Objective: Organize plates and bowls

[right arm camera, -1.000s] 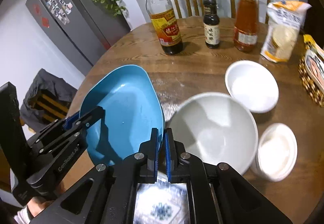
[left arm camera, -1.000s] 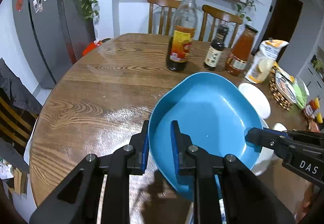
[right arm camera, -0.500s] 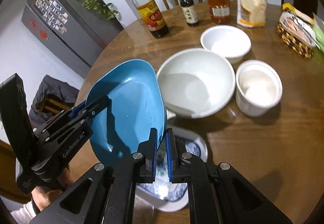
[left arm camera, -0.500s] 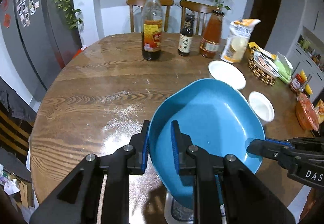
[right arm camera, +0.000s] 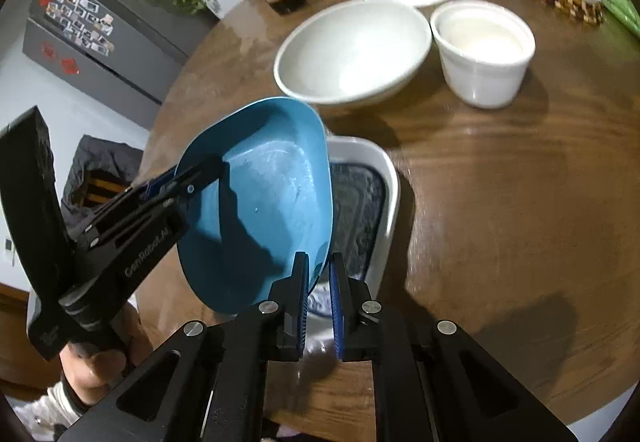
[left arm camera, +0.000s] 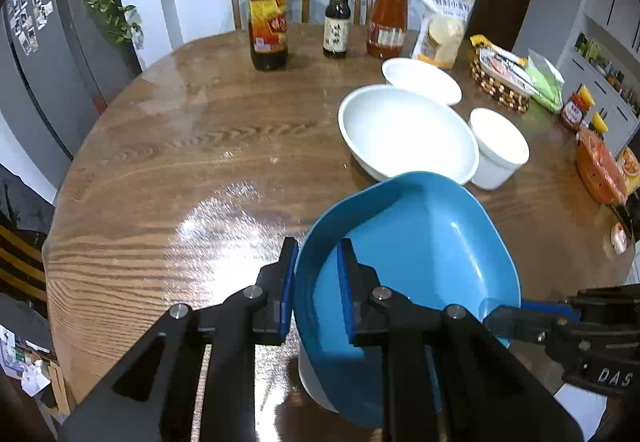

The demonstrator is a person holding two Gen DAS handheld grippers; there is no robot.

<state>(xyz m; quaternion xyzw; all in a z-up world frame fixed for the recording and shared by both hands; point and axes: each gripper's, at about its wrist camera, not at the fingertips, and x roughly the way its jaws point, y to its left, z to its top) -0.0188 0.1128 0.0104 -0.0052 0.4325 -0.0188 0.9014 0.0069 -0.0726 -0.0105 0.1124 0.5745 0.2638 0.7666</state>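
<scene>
Left wrist view
Left gripper [left arm camera: 316,282]: the near rim of a blue plate [left arm camera: 420,254] is pinched between its narrow-set fingers, one finger outside the rim and one inside.
Blue plate: held tilted above the wooden bench [left arm camera: 168,170], over a white dish [left arm camera: 310,382] of which only an edge is seen beneath it.
Right gripper [left arm camera: 500,318]: seen at the right, its fingers closed on the plate's right rim.
Bowls: a large white bowl [left arm camera: 404,130] is set beyond the plate, a shallower white bowl [left arm camera: 420,78] behind it, a small white cup [left arm camera: 498,148] just beside it on the right.
Bottles: three bottles [left arm camera: 268,22] are lined up at the far edge.

Right wrist view
Right gripper [right arm camera: 319,306]: the plate's [right arm camera: 260,210] lower rim is clamped between fingers nearly together.
Left gripper [right arm camera: 204,172]: the plate's opposite rim is gripped.
White dish [right arm camera: 384,178]: a patterned blue inside is shown; it lies on the bench [right arm camera: 500,182] directly under the tilted plate.
Large bowl [right arm camera: 352,50]: near the dish, apart from it.
</scene>
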